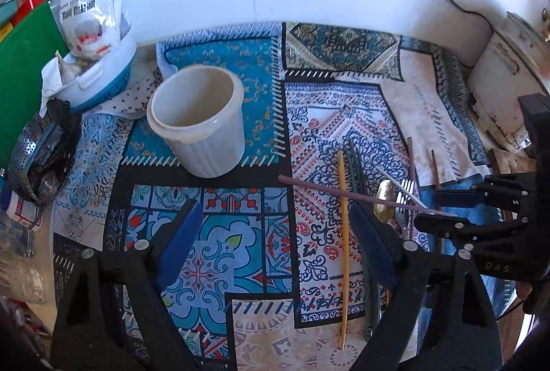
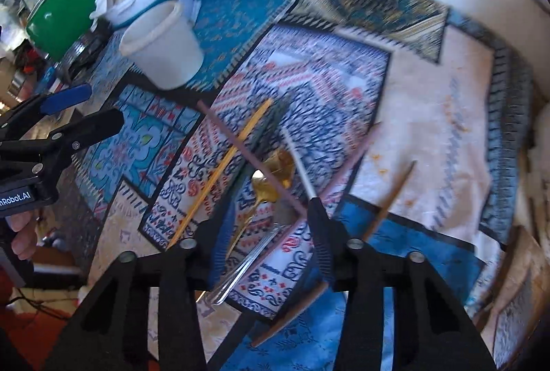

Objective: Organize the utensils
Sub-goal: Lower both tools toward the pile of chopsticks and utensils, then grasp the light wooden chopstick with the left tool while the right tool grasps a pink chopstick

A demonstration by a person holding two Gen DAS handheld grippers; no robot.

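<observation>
**Asha:** What's nearest on your side?

**Me:** My left gripper (image 1: 275,204) hovers over the patterned cloth (image 1: 213,250), fingers spread wide, nothing between them. The right gripper (image 2: 275,209) is down in the pile of utensils. Its fingers also stand apart. The purple chopstick (image 2: 247,154) ends against the tip of one finger, so I judge it touched, not pinched.

**Asha:** So the pick is the step in hand?

**Me:** I think so. The stick is thin, smooth and straight, and it lies slantwise over the yellow chopstick (image 1: 342,233) and the dark green pair (image 1: 357,171), with the gold spoon (image 2: 275,178) under it. I would centre it between the ribbed pads, close squarely across it near that end, then lift straight up so it doesn't drag its neighbours. A grip that far out lets the long end droop, so I'd go slowly.

**Asha:** Anything else in the heap?

**Me:** A steel fork (image 1: 405,189), shiny and slim, just beside the spoon, and a brown wooden stick (image 2: 395,192) lying apart on the pale, stained patch of cloth.

**Asha:** And where does it go?

**Me:** Probably the white tub (image 1: 202,127) further back: round, ribbed plastic, upright and empty, well apart from the pile. I'd tip the stick steeply to clear its rim. Behind it sits a blue-and-white basket (image 1: 110,75) holding bags, against the white wall.
</observation>
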